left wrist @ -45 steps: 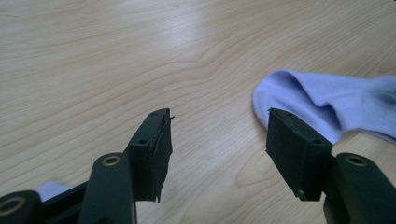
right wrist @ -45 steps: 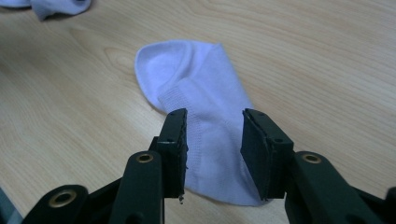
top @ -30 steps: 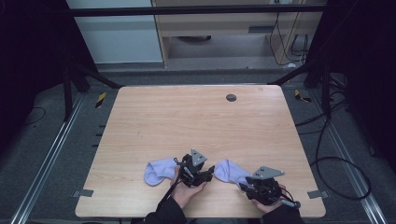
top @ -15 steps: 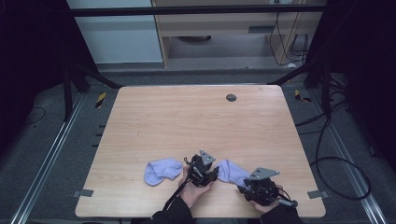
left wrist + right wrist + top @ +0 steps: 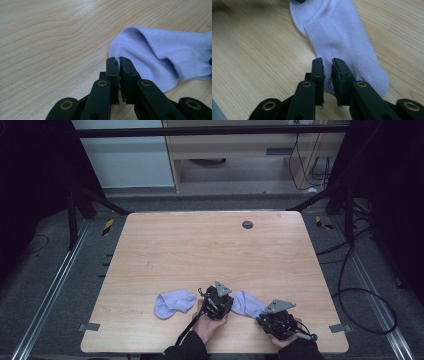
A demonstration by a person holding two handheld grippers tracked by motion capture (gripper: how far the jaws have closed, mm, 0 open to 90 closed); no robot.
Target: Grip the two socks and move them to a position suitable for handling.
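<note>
Two lavender socks lie near the front edge of the wooden table. My left gripper sits between them and has just been closing. Its jaws are now shut on the folded edge of the right sock, pinching the fabric. My right gripper has also just been closing, and its jaws pinch the other end of that same sock along its side edge. The right sock stretches flat between the two grippers. The left sock lies loose on the wood, untouched.
A small dark round grommet is set in the table near its far edge. Black frame posts and cables stand around the table. A person's hands come in from the bottom edge.
My left gripper has shifted right, away from the left sock and onto the right sock's end. Both grippers' jaws have closed on the right sock. The right hand has stayed put.
</note>
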